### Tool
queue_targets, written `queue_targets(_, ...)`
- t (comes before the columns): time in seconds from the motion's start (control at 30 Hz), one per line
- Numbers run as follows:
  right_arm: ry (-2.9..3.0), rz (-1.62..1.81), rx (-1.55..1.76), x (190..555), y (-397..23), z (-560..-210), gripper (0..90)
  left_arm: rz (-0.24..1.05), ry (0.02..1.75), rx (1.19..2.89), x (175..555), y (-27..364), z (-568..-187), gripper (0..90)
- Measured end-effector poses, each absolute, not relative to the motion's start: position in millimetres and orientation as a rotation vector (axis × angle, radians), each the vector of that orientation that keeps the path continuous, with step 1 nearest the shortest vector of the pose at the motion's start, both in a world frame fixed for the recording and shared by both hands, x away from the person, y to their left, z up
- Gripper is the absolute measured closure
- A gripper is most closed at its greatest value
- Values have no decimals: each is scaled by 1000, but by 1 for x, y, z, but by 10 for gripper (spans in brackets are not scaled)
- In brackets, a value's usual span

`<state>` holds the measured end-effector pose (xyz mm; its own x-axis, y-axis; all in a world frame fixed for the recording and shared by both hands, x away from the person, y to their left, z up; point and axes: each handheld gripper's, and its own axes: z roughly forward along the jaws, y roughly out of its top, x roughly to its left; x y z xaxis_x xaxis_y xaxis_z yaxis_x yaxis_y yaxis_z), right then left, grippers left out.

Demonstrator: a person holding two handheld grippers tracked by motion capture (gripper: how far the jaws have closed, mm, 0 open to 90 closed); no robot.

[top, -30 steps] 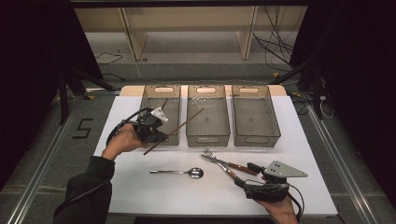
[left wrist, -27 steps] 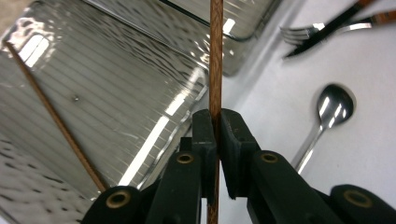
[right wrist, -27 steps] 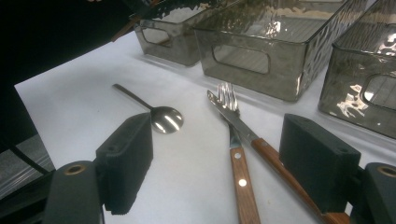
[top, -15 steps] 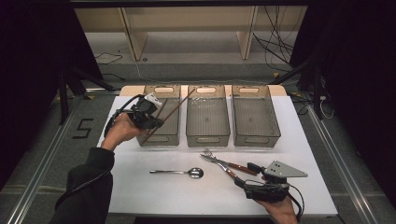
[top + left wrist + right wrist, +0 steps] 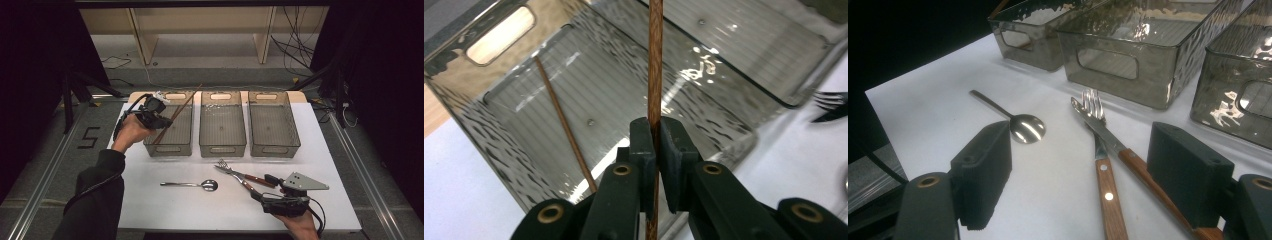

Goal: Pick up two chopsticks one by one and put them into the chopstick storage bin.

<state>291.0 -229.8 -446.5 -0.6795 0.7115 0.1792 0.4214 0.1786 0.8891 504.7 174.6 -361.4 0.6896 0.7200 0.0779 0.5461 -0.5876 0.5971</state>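
- upper left of the high view: left gripper (image 5: 159, 116) sits over the near-left wall of the leftmost bin (image 5: 165, 148), jaws pinched tight on one chopstick (image 5: 176, 116).
- stick's long axis runs diagonal in that view: low end at the bin's near-left part, top end up-right past the far rim, so it's tilted, not flat.
- left gripper view: the held chopstick rises straight up the frame centre from betw. the pads (image 5: 642, 145), crossing above the bin floor; a second chopstick (image 5: 565, 125) already lies inside, slanting from upper left to lower centre, apart from the held one.
- judgement: next move turns on laying the held stick's axis along the bin's length so it drops inside, roughly parallel w/ the other.
- lower right of the high view: right gripper (image 5: 274, 196) rests on the table (image 5: 150, 205), jaws wide, nothing gripped.
- right gripper view: fork (image 5: 1098, 145) and a wooden-handled utensil (image 5: 1143, 172) lie betw. the open jaws, handles toward the gripper, tines pointing away to the bins; spoon (image 5: 1018, 122) left of them, closer to the right hand than the left.
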Motion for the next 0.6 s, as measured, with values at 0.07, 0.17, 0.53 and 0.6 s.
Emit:
queue_targets(0.07,2180,1501,1086,291,-230,-446,266,419,978,2351,508,175,-363,844)
queue_targets(0.17,2183,1502,1085,291,-230,-447,266,445,982,2365,511,174,-365,844)
queue_targets(0.53,2184,1504,1085,291,-230,-447,266,461,1048,2337,523,182,-377,844)
queue_targets(0.6,2184,1503,1084,291,-229,-447,266,454,1065,2333,525,183,-380,844)
